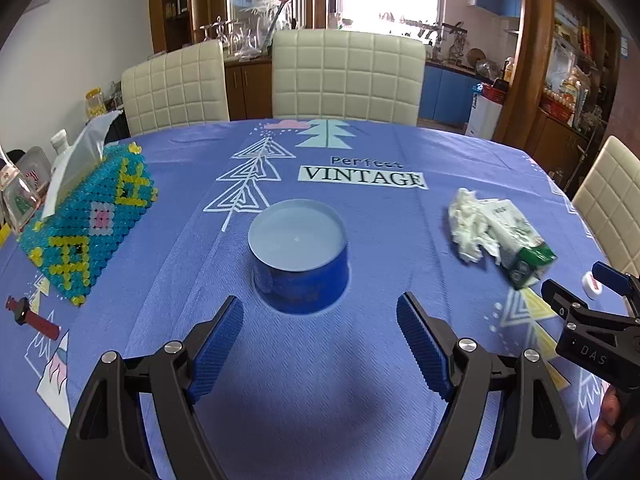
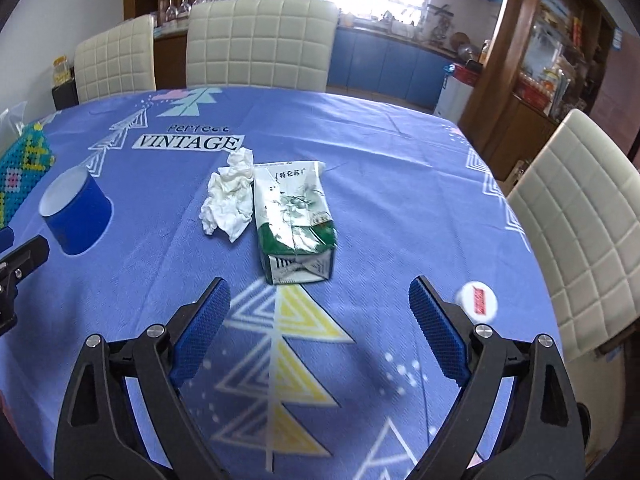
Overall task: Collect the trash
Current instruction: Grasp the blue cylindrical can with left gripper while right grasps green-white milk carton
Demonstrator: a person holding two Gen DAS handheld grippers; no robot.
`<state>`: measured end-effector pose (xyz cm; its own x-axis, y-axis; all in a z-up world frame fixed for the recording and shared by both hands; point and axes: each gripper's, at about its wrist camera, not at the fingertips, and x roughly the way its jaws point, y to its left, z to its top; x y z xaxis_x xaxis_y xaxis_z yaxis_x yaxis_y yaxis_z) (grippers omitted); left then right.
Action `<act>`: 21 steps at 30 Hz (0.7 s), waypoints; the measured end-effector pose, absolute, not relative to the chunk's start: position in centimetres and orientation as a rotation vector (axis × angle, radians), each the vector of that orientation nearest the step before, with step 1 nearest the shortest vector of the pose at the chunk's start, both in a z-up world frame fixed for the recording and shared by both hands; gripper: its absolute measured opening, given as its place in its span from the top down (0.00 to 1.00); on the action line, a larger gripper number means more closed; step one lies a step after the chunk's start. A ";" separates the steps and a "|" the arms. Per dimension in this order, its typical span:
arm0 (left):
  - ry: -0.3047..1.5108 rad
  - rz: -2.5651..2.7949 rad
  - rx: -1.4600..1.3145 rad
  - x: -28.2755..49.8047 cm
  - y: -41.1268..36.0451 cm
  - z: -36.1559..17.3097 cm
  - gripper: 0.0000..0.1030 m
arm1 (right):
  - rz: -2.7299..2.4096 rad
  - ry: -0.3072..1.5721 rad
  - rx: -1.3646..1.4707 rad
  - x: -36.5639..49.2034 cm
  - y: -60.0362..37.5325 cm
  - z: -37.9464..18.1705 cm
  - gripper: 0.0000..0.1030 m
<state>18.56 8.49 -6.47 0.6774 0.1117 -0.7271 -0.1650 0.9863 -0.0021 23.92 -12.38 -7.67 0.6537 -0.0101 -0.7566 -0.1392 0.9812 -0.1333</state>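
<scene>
A: Left wrist view first. How much room is there?

B: The left gripper [image 1: 320,316] hangs above the blue tablecloth [image 1: 360,360] with its jaws spread wide and nothing between them. Bare cloth lies beneath the pads. Just ahead stands the blue round container [image 1: 298,260], open side up, pale inside. The table's far edge curves along two cream chairs [image 1: 348,76]. On the left, a beaded tissue box [image 1: 88,224] sits close to the edge, with a red wristwatch [image 1: 32,316] nearer still.

A: And the trash?

B: Off to the right: a crumpled white tissue [image 1: 468,220] touching a crushed green-and-white carton [image 1: 520,244]. A small white cap [image 1: 592,286] lies beside the right gripper [image 1: 580,288], which enters at the right edge with a hand [image 1: 608,420] below it.

A: Right wrist view?

B: The right gripper [image 2: 320,300] is also held apart, empty, over a yellow tree print. The carton [image 2: 296,228] lies straight ahead, near the pad tips but apart from them: dented, flattened at the top, green band and folded bottom facing the camera. The tissue [image 2: 230,200] rests against its left side. The cap [image 2: 478,298], white with red print, sits just right of the right-hand pad. The table edge curves close on the right, with a chair [image 2: 580,232] beside it. The container [image 2: 76,216] stands well left, by part of the left gripper [image 2: 20,264].
</scene>
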 end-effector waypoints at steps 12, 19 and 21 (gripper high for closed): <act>0.875 0.181 -0.058 24.3 9.7 -9.6 0.25 | 0.089 0.944 -0.209 28.3 -11.8 -10.7 0.39; 0.862 0.181 -0.106 24.0 10.1 -9.7 0.30 | 0.082 0.918 -0.251 27.0 -11.5 -10.5 0.44; 0.859 0.179 -0.111 23.4 9.9 -9.5 0.30 | 0.085 0.913 -0.240 26.3 -11.8 -10.1 0.44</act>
